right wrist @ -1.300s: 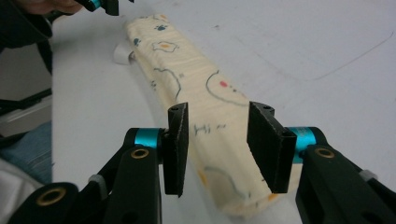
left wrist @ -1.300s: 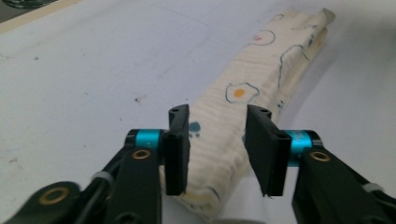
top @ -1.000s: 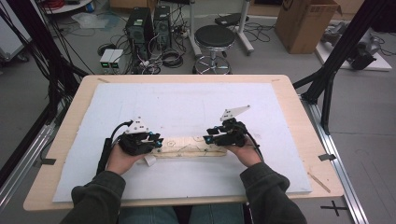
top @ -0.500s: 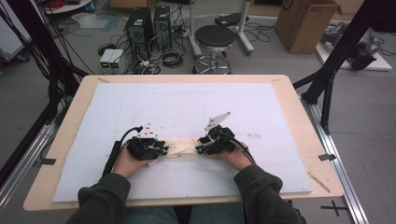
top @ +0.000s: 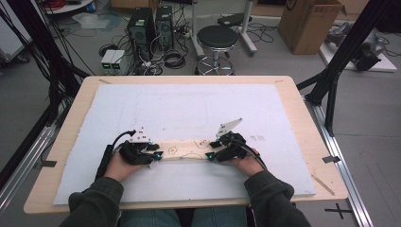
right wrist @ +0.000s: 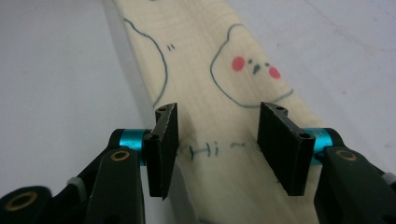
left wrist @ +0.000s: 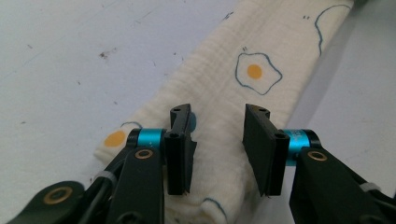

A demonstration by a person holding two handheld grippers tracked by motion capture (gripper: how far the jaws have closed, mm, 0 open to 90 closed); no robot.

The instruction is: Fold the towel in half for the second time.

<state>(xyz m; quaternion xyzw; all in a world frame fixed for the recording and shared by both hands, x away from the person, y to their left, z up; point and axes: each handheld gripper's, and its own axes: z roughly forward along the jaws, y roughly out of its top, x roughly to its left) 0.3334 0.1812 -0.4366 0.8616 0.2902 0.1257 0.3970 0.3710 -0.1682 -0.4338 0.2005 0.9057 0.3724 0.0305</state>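
The cloth [top: 189,150] carries handwriting-style print: "Hi ~" [right wrist: 215,149] reads clearly in the right gripper view, just between the jaws, below a drawn face with red cheeks [right wrist: 254,67]. The left gripper view shows a fried-egg drawing [left wrist: 256,72] with an orange yolk, and a second yolk [left wrist: 114,138] near the cloth's end. No brand or label can be read on anything else.

The cloth is folded into a long narrow strip, cream-coloured, lying flat with its long axis running left to right across the near middle of the table [top: 302,118]. Its left end sits under the left gripper [top: 153,152], its right end under the right gripper [top: 213,150].

Both grippers stand spread, jaws apart over the strip with the pads not pressing on it; the jaws of both have just been opening. The cloth lies between each pair of jaws, flat on the surface.

The surface is a white mat [top: 189,109], lightly speckled with marks, covering a pale wooden tabletop. Beyond the far edge the grey floor holds a black stool [top: 217,40], computer towers [top: 149,26], tangled cables and a cardboard box [top: 309,23] at the far right. Black frame legs [top: 350,52] stand at either side
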